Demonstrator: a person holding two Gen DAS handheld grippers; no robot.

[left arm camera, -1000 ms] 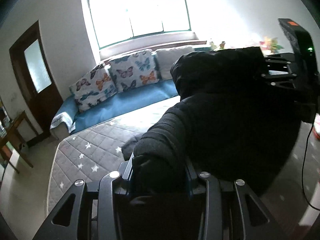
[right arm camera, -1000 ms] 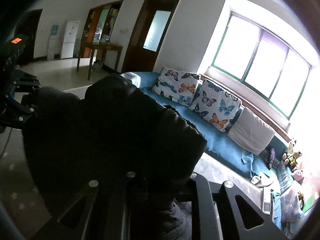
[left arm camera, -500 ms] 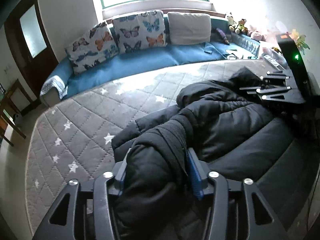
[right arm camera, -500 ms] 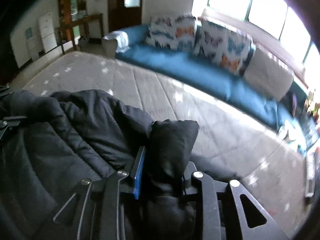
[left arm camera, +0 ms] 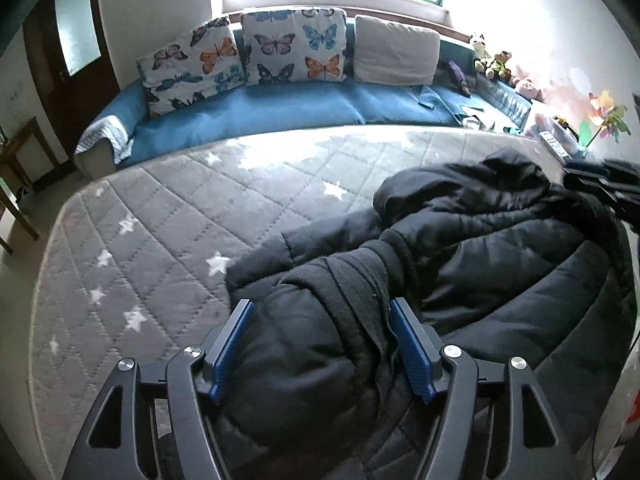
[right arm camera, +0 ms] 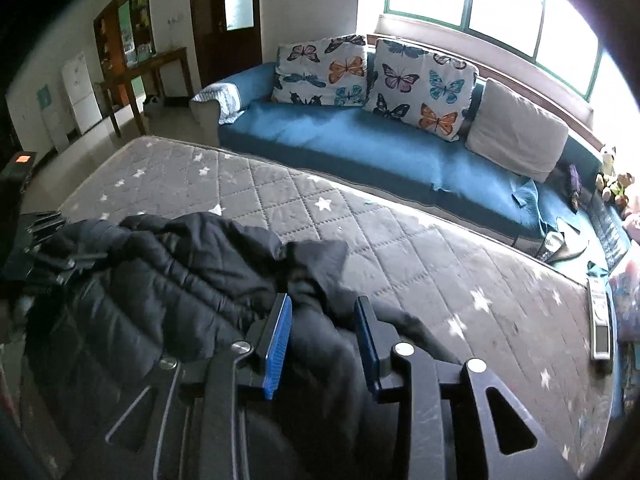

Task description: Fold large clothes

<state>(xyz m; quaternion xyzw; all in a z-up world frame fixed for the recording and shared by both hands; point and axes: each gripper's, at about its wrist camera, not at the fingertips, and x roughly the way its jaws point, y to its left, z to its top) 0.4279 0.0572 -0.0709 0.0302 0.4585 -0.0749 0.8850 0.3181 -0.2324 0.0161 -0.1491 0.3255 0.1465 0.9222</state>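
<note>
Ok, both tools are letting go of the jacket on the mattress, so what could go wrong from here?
1. The black jacket lies bunched, not flat; it may settle crooked.
2. Fabric still sits between the opening left tool and the opening right tool; pulling back could drag it.
3. The remote near the mattress edge could be knocked.
</note>
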